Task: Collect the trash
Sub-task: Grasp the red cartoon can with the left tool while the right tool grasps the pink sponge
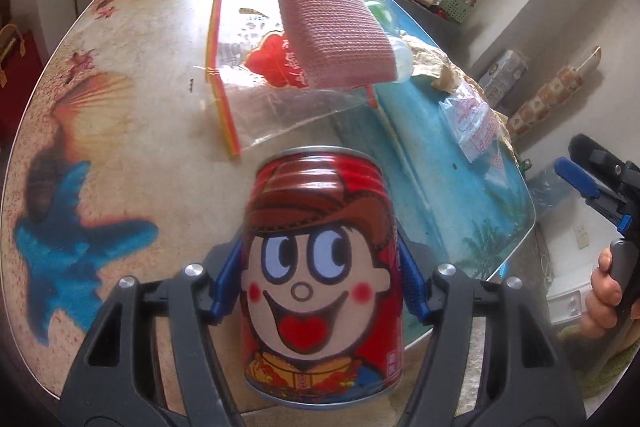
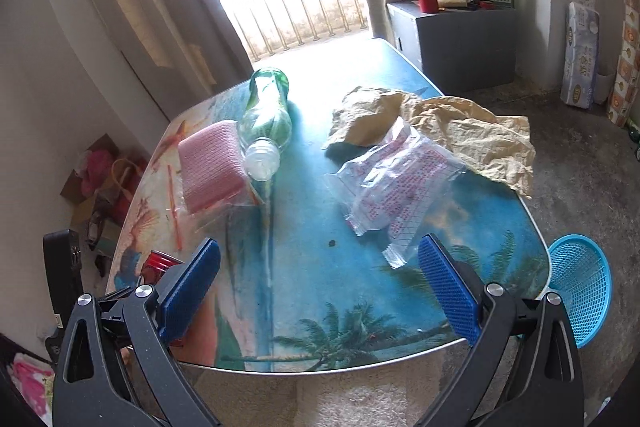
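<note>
The left gripper [image 1: 316,291] has its fingers clamped on the sides of the red can [image 1: 320,275], held upright above the near edge of the desk [image 1: 132,131]. The right gripper [image 2: 320,291] hangs released and empty, nearest the clear printed bag [image 2: 396,195]. The blue basket [image 2: 580,287] sits on the floor past the desk's right corner, so the can's likely drop lies well off to the right.
</note>
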Demonstrator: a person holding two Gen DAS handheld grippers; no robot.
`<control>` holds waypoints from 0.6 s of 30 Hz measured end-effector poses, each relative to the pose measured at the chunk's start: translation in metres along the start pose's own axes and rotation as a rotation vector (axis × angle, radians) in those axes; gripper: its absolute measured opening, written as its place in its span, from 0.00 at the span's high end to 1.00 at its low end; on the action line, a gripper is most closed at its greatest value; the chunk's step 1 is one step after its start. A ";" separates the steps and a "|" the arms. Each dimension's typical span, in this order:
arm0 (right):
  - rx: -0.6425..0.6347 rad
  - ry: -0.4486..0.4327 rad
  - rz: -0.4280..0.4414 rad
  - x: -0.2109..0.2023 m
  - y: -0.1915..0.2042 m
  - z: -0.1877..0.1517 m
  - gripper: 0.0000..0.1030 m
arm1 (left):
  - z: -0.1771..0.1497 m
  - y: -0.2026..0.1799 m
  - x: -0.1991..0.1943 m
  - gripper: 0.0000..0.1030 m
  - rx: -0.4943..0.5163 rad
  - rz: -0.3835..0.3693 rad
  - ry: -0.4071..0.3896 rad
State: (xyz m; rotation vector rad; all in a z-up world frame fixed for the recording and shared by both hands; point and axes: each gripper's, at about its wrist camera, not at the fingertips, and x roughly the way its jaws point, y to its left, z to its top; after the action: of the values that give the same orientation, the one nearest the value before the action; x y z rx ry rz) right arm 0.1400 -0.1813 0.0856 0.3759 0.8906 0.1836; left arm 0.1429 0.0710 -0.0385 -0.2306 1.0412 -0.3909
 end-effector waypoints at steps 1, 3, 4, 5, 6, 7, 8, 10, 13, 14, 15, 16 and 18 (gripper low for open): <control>-0.022 0.010 0.028 0.008 0.011 0.007 0.06 | 0.000 0.006 -0.003 0.40 -0.013 -0.001 -0.006; -0.088 0.035 0.085 0.025 0.035 0.022 0.06 | 0.000 0.018 -0.007 0.40 -0.030 0.000 -0.019; -0.120 0.040 0.095 0.034 0.046 0.029 0.06 | -0.001 0.021 -0.009 0.40 -0.036 0.005 -0.027; -0.154 0.048 0.098 0.044 0.057 0.036 0.06 | -0.002 0.025 -0.010 0.40 -0.040 0.004 -0.034; -0.191 0.062 0.097 0.055 0.067 0.042 0.06 | -0.002 0.027 -0.012 0.40 -0.047 -0.003 -0.039; -0.224 0.074 0.089 0.066 0.077 0.047 0.06 | -0.002 0.030 -0.013 0.40 -0.057 -0.010 -0.043; -0.254 0.085 0.080 0.076 0.086 0.051 0.06 | -0.002 0.032 -0.013 0.40 -0.066 -0.018 -0.046; -0.309 0.103 0.066 0.095 0.101 0.058 0.06 | -0.004 0.035 -0.016 0.40 -0.077 -0.027 -0.051; -0.352 0.132 0.033 0.120 0.115 0.066 0.06 | -0.007 0.036 -0.018 0.40 -0.076 -0.030 -0.060; -0.359 0.143 0.024 0.127 0.118 0.069 0.06 | -0.008 0.037 -0.019 0.40 -0.077 -0.032 -0.064; -0.363 0.156 0.016 0.134 0.121 0.070 0.06 | -0.008 0.037 -0.019 0.40 -0.077 -0.032 -0.065; -0.368 0.170 0.014 0.140 0.123 0.072 0.06 | -0.008 0.036 -0.019 0.40 -0.076 -0.032 -0.066; -0.379 0.201 0.015 0.150 0.126 0.072 0.06 | -0.009 0.037 -0.019 0.40 -0.076 -0.034 -0.067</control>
State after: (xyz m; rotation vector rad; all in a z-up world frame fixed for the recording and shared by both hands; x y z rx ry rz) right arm 0.2892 -0.0365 0.0675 0.0103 1.0270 0.4029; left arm 0.1343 0.1122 -0.0411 -0.3281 0.9883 -0.3720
